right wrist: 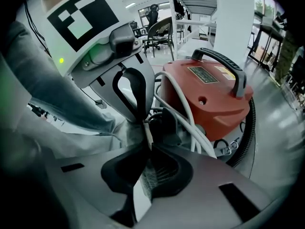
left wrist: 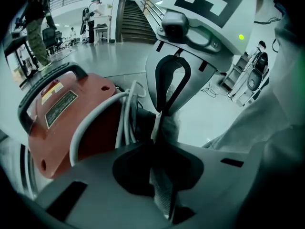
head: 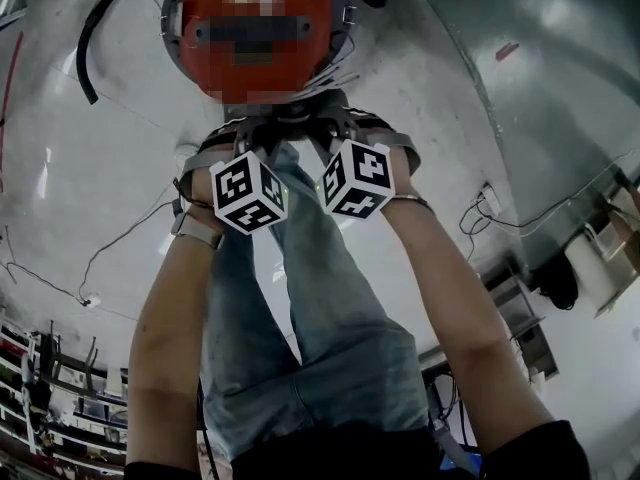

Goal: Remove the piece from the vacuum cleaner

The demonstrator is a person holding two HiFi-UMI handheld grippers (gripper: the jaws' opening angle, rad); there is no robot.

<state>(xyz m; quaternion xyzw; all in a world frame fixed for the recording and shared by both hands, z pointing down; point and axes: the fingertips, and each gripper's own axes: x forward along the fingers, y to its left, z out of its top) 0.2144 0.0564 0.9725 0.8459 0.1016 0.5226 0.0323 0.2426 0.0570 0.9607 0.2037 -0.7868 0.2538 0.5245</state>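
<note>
The red vacuum cleaner (head: 255,28) stands on the floor ahead of my legs, with a black carry handle (right wrist: 224,63) and white cord (left wrist: 125,116) looped at its side. A black piece (right wrist: 167,123) sits against the body beside the cord, and shows as the black piece (left wrist: 143,123) in the left gripper view. My left gripper (head: 250,153) and right gripper (head: 330,148) hang side by side just before the vacuum, tip to tip. The left gripper (left wrist: 159,128) is shut, and so is the right gripper (right wrist: 145,128). I see nothing held between either pair of pads.
A ribbed black hose (right wrist: 245,137) curves round the vacuum's base, and another black hose (head: 95,38) lies on the grey floor. Thin cables (head: 120,238) trail across the floor. Stairs (left wrist: 136,20), chairs (right wrist: 159,32) and shelving (head: 45,388) stand further off.
</note>
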